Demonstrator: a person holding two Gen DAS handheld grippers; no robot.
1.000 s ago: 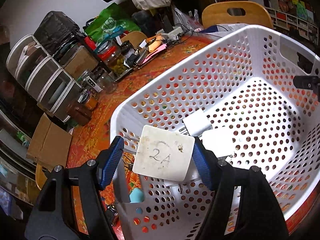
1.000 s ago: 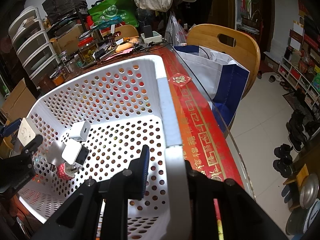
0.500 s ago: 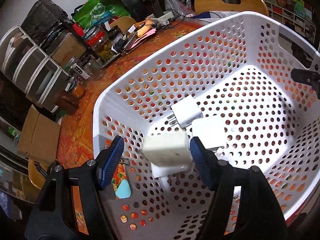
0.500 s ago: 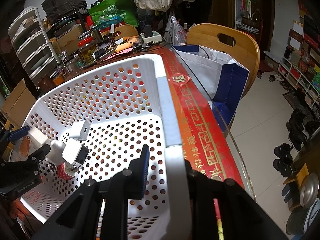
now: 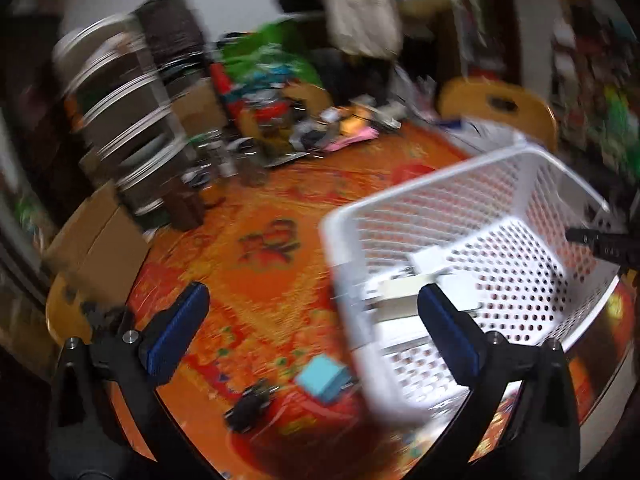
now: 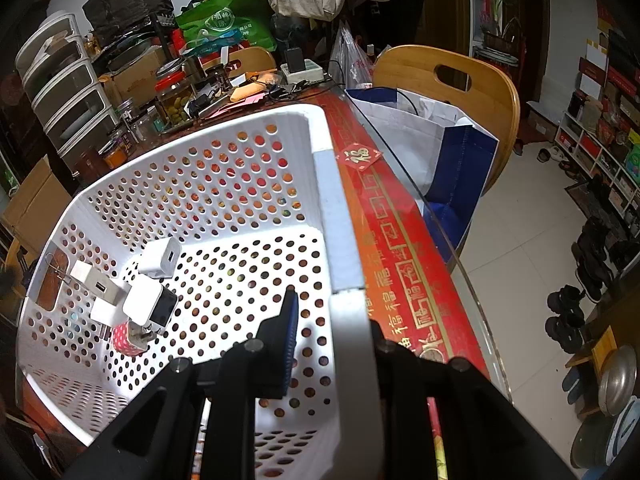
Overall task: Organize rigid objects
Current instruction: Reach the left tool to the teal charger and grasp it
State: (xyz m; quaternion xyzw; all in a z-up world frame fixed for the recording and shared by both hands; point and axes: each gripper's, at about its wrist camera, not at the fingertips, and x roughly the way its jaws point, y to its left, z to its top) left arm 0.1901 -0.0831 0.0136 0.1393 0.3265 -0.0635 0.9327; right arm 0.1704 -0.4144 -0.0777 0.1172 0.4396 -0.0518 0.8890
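Since the earlier frame the left gripper (image 5: 312,320) has let go of the white charger marked "2A" and pulled back out of the basket (image 5: 460,184): its jaws have just been opening, now stand wide with nothing between them, and its view is blurred by the motion and looks across the orange tabletop (image 5: 260,216) beside the basket instead of down into it. The released charger (image 6: 82,271) now appears to lie with the other chargers (image 6: 150,304) in the far left corner of the basket floor, though in the left wrist view the pile is too smeared to tell the pieces apart. The right gripper (image 6: 332,344) has not shifted; it is clamped narrow on the near wall of the basket, one blue pad inside and the other finger outside the rim, evidently to hold the basket steady while the other hand drops items in. On the tabletop just outside the basket's near corner lie a small teal block (image 5: 322,378) and a small dark object (image 5: 250,402), not yet collected; what the dark object is cannot be made out. In my judgement the left gripper is opened wide and swung that way in readiness for one of these two. Clutter at the back of the tabletop, including a set of plastic drawers (image 6: 60,92) and a green bag (image 6: 228,20), stands well apart from the work.
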